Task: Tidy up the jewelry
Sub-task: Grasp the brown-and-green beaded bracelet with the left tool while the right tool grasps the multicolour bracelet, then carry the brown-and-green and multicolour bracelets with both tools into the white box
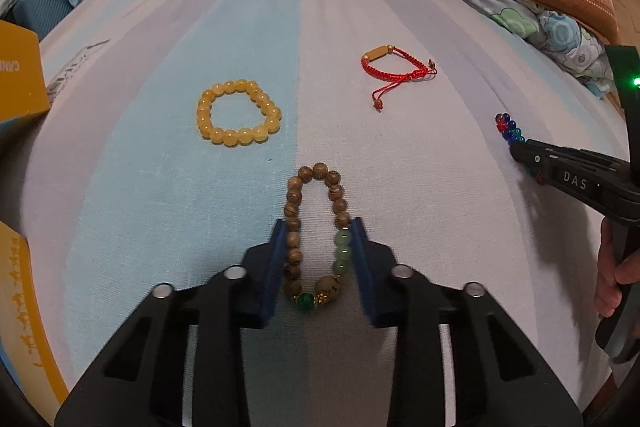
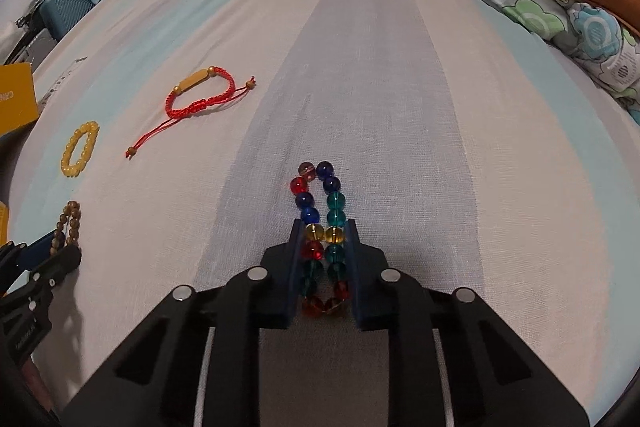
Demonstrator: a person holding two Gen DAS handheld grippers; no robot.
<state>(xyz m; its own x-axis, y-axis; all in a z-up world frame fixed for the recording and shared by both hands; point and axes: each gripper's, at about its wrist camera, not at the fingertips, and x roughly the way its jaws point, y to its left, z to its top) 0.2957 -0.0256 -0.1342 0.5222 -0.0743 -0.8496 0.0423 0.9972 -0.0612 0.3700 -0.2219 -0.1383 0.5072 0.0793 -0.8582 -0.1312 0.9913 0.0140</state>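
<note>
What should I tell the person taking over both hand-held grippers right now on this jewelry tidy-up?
Left hand-held gripper: shut on the wooden bead bracelet, squeezed into a narrow loop, lying on the bedsheet.
Right hand-held gripper: shut on the colored glass bead bracelet, also pinched narrow on the sheet.
Untouched: yellow bead bracelet and red cord bracelet, lying apart further up the sheet.
Done: both grips look made; neither bracelet lifted.
Left: lift and put away both held bracelets, then the yellow and red ones. No jewelry holder is clearly visible; orange boxes sit at the left edge.
</note>
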